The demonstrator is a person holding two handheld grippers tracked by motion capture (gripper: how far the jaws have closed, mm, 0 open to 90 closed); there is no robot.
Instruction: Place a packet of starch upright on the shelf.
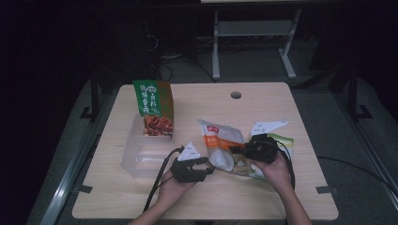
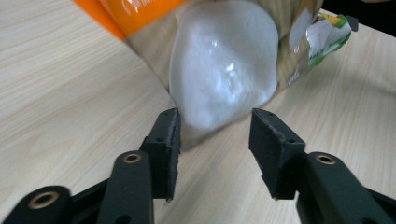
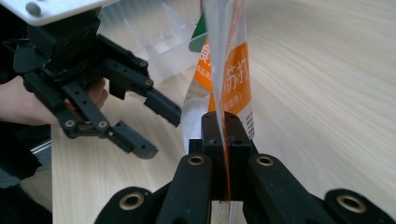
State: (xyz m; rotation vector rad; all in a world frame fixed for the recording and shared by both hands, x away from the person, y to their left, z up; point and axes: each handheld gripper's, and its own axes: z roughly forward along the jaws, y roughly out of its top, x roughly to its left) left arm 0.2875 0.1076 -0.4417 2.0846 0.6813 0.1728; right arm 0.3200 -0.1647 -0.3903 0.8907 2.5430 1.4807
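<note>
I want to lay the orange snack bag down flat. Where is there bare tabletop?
Free: the far right, between the cable hole and the table edge, and the near strip along the front edge. Crowded: the clear bin with the green pouch, and both grippers around the orange bag.

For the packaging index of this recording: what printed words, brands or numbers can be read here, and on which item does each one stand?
"苏打": white characters on the orange panel of the orange-and-white snack bag, right gripper view.
Small white print beside and below them on that bag: too small to read.
Large white characters on the green snack bag standing in the clear plastic bin, high view: too blurred to quote.
Green-and-white packet: no legible print.
</note>
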